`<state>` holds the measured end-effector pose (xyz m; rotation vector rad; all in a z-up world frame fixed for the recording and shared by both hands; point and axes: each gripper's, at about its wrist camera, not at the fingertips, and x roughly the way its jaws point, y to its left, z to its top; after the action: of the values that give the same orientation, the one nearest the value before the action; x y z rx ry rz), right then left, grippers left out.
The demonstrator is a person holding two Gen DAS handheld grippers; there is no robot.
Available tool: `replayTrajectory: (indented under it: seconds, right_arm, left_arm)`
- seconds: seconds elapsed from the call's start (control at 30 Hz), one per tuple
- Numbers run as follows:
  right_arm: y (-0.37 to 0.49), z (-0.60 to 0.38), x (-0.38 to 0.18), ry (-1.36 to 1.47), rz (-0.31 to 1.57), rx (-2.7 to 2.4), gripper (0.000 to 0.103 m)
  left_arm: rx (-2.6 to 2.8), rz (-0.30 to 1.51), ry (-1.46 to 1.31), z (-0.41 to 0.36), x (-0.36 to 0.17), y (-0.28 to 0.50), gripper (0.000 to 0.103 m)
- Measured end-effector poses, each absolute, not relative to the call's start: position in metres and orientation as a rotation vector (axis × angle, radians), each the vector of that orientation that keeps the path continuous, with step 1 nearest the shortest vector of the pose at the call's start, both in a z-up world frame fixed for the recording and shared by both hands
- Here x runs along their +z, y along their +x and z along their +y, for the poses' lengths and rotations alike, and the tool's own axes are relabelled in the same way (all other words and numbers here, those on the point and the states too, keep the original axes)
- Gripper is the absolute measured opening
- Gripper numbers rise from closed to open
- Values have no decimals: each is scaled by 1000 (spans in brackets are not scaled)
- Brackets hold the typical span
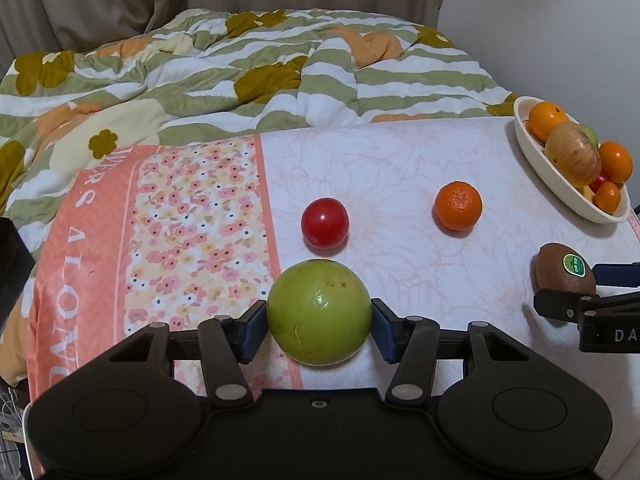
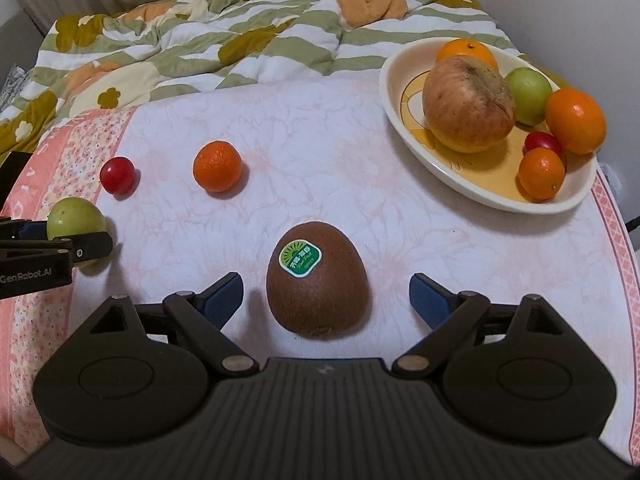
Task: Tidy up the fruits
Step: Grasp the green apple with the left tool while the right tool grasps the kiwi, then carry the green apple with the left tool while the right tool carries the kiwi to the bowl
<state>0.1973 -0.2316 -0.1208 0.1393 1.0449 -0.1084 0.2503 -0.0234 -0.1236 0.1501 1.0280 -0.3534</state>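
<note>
left gripper: blue pads sit against both sides of the green fruit, pinching it where it rests on the cloth; whether it is lifted at all cannot be told
right gripper: fingers spread wide, with clear gaps on both sides of the kiwi that sits between them; nothing is held
kiwi: stands on the pale part of the tablecloth, green sticker facing up, its blunt end toward the camera
step in hand: judged as the pick-up stage, the left side already gripping its fruit and the right lined up but not yet squeezed
next move: the right fingers likely need to press in evenly on the kiwi's flanks, then both fruits want carrying toward the bowl at the far right
loose fruit: a cherry tomato just beyond the green fruit, and a mandarin further right, both on the cloth and apart from each other
bowl contents: a large apple, a small green fruit behind it, three orange citrus fruits and a small red tomato, crowded toward the right side
free room in bowl: the near left part of its yellow floor looks bare, a likely spot for setting fruit down
beyond the table: a rumpled flowered quilt
</note>
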Motion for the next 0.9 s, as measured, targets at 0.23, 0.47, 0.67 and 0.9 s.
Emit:
replayTrajectory:
  seconds: [0.23,0.47,0.67,0.9]
  right_arm:
    - [202,-230,-125,134,1049,-66,97]
    - [201,-221,-128,50,1045,-58,69]
    - [194,-220,-119,61,1021,-49,68]
    - [179,-211,-94,53,964,-32,68]
  left_arm:
    - [-337,1035,140,-20,-123,245,58]
    - [-339,1028,129,-14,-119,234,58]
    - [-329,999,111,-10,-107,223,58]
    - [-324,955,93,-6,-89,205,58]
